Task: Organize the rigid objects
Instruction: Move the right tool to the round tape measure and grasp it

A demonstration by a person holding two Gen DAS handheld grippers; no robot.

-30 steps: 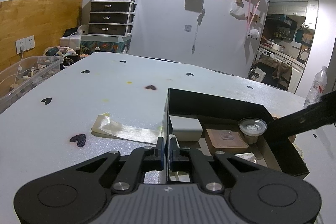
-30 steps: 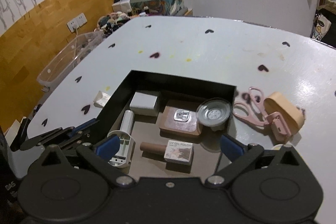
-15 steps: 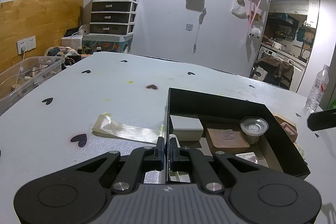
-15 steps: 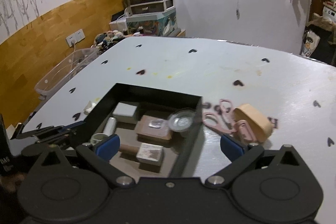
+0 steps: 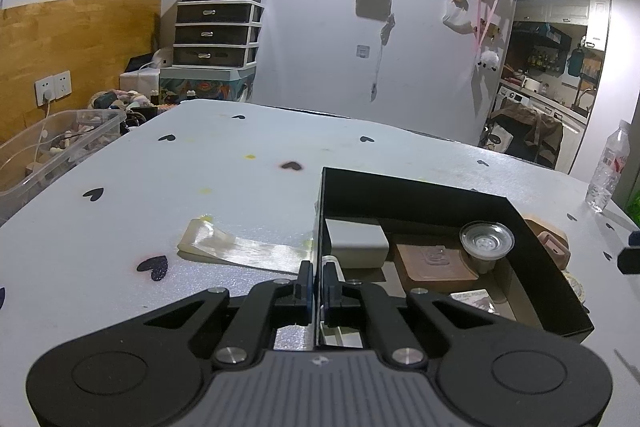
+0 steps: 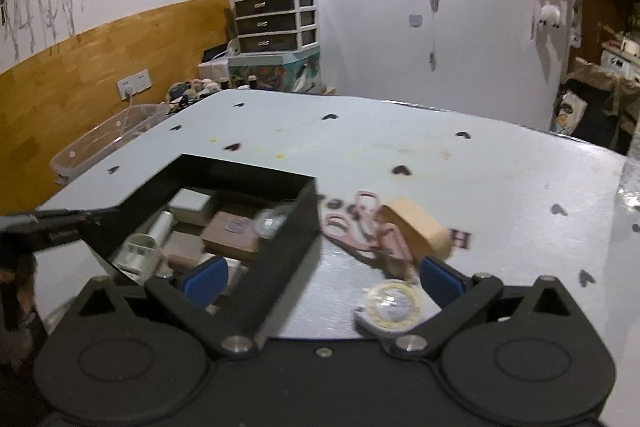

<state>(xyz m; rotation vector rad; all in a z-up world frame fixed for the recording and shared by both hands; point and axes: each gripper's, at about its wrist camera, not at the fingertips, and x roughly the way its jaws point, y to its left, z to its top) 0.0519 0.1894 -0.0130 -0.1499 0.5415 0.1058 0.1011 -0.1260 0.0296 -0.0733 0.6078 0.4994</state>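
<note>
Black cardboard is what your left gripper [image 5: 316, 285] has clamped: in the left wrist view its two pads press on either side of the near left wall of the open black box [image 5: 416, 201], almost touching. Inside the box you can see a grey block [image 5: 356, 243] at the far left, a brown flat slab [image 5: 434, 263] beside it, and a clear round cup [image 5: 486, 241] standing against the right wall. A small printed card [image 5: 474, 301] lies nearer you; its writing is too small to read. Left of the box a strip of clear tape [image 5: 236, 249] lies on the white table [image 5: 200, 187] with its black heart marks. A plastic bottle [image 5: 608, 169] stands at the far right edge, its label unreadable.

In the right wrist view, which is somewhat blurred, your right gripper [image 6: 322, 275] stands wide with nothing between its blue pads. It straddles the right wall of the black box [image 6: 280, 239]. Right of the box lie pink scissors [image 6: 352, 227], touching a tan oval case [image 6: 416, 229]. Just past that case a large letter "H" [image 6: 464, 239] shows on the table. A round roll of tape [image 6: 394, 307] sits nearest you, just inside the right finger. Your left gripper's arm [image 6: 52, 231] comes in from the left to the box's near corner
</note>
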